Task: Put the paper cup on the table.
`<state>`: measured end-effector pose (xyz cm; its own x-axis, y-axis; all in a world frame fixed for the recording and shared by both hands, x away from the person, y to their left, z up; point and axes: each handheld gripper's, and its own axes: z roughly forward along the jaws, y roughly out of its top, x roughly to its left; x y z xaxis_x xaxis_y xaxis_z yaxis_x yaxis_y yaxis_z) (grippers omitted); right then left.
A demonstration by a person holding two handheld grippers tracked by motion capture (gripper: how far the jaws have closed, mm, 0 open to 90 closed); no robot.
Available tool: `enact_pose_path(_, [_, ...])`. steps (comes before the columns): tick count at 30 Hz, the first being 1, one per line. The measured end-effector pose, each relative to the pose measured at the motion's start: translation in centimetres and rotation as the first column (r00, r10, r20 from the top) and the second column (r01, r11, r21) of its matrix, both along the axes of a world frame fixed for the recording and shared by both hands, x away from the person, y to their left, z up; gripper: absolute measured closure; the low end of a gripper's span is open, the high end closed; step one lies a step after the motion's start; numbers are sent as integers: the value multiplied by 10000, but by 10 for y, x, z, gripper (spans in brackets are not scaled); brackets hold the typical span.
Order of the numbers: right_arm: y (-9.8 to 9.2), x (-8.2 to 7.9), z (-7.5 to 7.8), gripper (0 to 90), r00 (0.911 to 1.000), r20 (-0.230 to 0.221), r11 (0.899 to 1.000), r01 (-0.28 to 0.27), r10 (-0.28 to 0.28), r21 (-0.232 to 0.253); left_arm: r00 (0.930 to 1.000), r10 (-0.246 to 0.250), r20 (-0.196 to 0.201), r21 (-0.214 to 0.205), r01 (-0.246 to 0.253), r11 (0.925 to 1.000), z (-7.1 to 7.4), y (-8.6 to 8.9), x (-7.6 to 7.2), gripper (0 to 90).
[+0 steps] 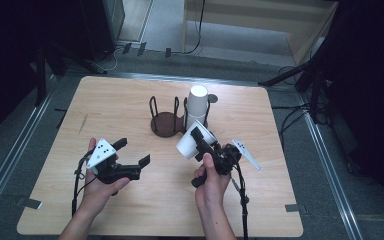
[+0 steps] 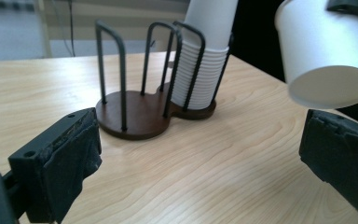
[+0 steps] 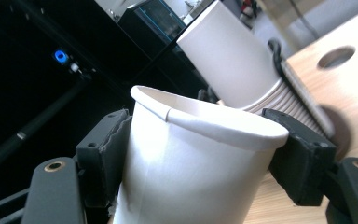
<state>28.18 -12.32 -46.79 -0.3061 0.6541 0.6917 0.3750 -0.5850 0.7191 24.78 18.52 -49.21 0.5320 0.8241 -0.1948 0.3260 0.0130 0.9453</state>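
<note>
Paper cup (image 1: 194, 142): one white cup, centre of the high view just right of the middle. Your right gripper (image 1: 203, 145) has it clamped, a jaw pressing on each side, squeezing its rim into an oval in the right gripper view (image 3: 200, 154). The cup lies tilted off the table, its closed base toward the lower left of the high view; the left gripper view shows that base at upper right (image 2: 328, 51).

Cup stack (image 1: 197, 107): nested white cups, upside down, standing in the right bay of the rack, just above the held cup in the high view.

Rack (image 1: 167, 120): dark wire hoops on a brown double-round base, centre of the table; its left bay holds nothing.

Left gripper (image 1: 130, 160): in your left hand at lower left of the high view, jaws spread wide, nothing between them, pointing toward the rack.

Table (image 1: 260, 200): light wood, rounded corners.
</note>
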Motion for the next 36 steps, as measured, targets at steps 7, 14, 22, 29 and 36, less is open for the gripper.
enact_pose_path(7, [-11, -4, -1, 265, 9971, 760, 9873, 139, -19, -1582, 9987, 366, -351, 295, -356, 9989, -6, 12, -1, 0])
enact_pose_path(14, [-23, -5, -6, 261, 9927, 1200, 9740, 383, -116, -2232, 9940, 945, -555, 426, -922, 9948, -11, 30, -3, 0])
enact_pose_path(22, [-35, -1, -14, 260, 9870, 1577, 9421, 818, -313, -3251, 9811, 1740, -852, 553, -1697, 9839, -17, 54, -6, 0])
enact_pose_path(29, [-39, 5, -16, 261, 9698, 2405, 8853, 1474, -416, -4411, 9671, 2300, -1090, 609, -2245, 9726, -23, 73, -8, 0])
enact_pose_path(36, [-40, 14, -18, 263, 9403, 3387, 8173, 2217, -347, -5319, 9532, 2810, -1111, 701, -2745, 9590, -28, 92, -12, 0])
